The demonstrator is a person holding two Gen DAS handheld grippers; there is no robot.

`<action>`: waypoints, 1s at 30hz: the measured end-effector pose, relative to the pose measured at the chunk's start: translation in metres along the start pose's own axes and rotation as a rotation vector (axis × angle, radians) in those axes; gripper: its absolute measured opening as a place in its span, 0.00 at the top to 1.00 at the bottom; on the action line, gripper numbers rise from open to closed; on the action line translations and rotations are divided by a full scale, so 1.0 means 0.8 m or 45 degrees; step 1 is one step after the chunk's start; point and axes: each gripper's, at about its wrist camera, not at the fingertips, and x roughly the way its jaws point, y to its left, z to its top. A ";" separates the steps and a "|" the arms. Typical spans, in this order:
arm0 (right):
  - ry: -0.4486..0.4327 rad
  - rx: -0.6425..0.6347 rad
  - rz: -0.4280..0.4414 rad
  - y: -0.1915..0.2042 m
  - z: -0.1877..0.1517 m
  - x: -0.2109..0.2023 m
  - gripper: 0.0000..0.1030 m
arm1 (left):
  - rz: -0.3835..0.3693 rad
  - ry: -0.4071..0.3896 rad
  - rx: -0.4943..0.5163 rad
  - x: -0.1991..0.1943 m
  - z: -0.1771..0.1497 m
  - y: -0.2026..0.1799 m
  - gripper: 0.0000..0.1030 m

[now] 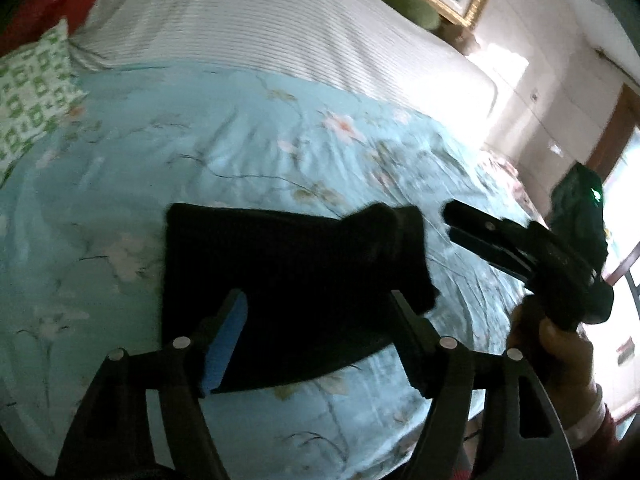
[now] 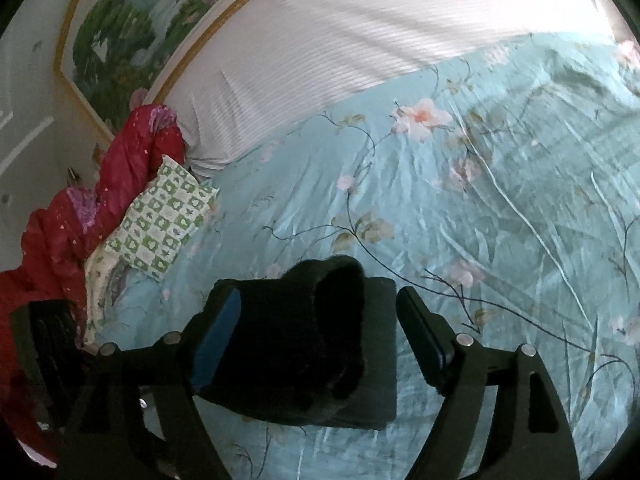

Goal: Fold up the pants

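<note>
The black pants [image 1: 280,280] lie folded into a compact stack on the light blue floral bedspread [image 1: 260,140]. One corner of the top layer is curled up at the stack's right end. My left gripper [image 1: 316,312] is open, its fingers spread wide just above the near edge of the stack, holding nothing. My right gripper [image 1: 450,222] shows in the left wrist view, to the right of the stack and clear of it. In the right wrist view the right gripper [image 2: 318,320] is open over the pants [image 2: 304,340], with the curled fold between its fingers.
A white striped sheet [image 1: 280,20] covers the far half of the bed. A green-and-white checked pillow [image 2: 164,216] and a red quilt [image 2: 132,160] lie at the bed's left side. A gold-framed painting [image 2: 132,20] hangs behind. The bed's edge drops off at the right [image 1: 500,184].
</note>
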 end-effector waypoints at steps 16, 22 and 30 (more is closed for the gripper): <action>0.057 -0.006 -0.131 0.020 -0.012 0.029 0.17 | 0.071 0.020 -0.220 0.018 0.010 0.086 0.26; 0.105 0.035 -0.131 0.010 -0.025 0.045 0.17 | 0.060 0.083 -0.242 0.039 0.007 0.095 0.23; 0.153 0.157 -0.079 -0.019 -0.034 0.056 0.17 | 0.062 0.122 -0.266 0.057 0.008 0.104 0.22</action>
